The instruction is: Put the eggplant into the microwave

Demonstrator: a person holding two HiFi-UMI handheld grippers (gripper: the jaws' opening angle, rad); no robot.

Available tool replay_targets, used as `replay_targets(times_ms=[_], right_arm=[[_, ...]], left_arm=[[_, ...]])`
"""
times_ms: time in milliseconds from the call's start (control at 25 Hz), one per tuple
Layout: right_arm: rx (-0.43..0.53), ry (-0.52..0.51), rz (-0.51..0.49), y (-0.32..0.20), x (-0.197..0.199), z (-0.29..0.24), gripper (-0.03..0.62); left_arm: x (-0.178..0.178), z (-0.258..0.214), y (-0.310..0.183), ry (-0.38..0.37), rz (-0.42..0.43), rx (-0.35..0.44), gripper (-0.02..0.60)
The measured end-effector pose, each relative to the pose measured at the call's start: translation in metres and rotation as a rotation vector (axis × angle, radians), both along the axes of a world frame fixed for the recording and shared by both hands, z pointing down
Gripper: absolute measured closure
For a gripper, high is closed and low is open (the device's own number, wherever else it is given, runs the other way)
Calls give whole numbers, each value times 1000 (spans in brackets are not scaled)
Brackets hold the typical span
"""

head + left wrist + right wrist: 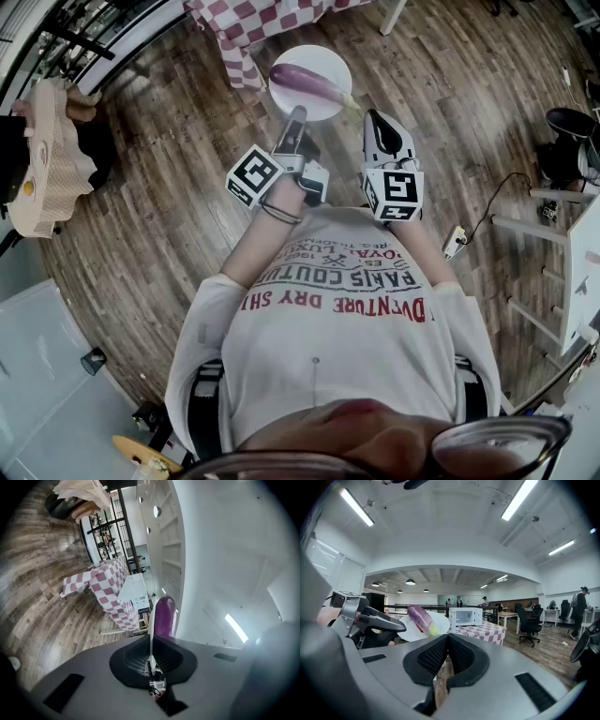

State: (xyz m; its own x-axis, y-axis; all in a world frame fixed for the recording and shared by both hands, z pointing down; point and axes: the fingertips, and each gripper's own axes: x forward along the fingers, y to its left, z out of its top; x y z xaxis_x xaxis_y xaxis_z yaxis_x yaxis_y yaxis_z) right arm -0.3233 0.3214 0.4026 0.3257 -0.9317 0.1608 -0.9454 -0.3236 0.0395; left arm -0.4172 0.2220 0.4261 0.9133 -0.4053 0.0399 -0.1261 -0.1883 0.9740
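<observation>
A purple eggplant [307, 82] lies on a round white plate [328, 103] held up over the wooden floor. My left gripper [296, 116] is shut on the plate's near rim. In the left gripper view the plate [151, 630] shows edge-on between the closed pads, with the eggplant [164, 616] behind it. My right gripper [375, 120] hangs beside the plate on its right, shut with nothing in it. The right gripper view shows the eggplant [421, 617] on the plate [438, 626] to the left, and beyond them a white microwave [465, 617] with its door closed, on a checkered table [485, 632].
A red-and-white checkered table [246, 21] stands just past the plate. Office chairs [529, 623] and a standing person [582, 606] are off to the right. A power strip with a cable [457, 241] lies on the floor at the right, near white shelving [567, 281].
</observation>
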Motion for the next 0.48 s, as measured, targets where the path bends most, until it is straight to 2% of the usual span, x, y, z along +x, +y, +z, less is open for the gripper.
replay_targets(times_ms=[480], right_arm=[[2,-13,7,-4,7,3,569]], left_arm=[[6,2,-5,5,5,-14,546]])
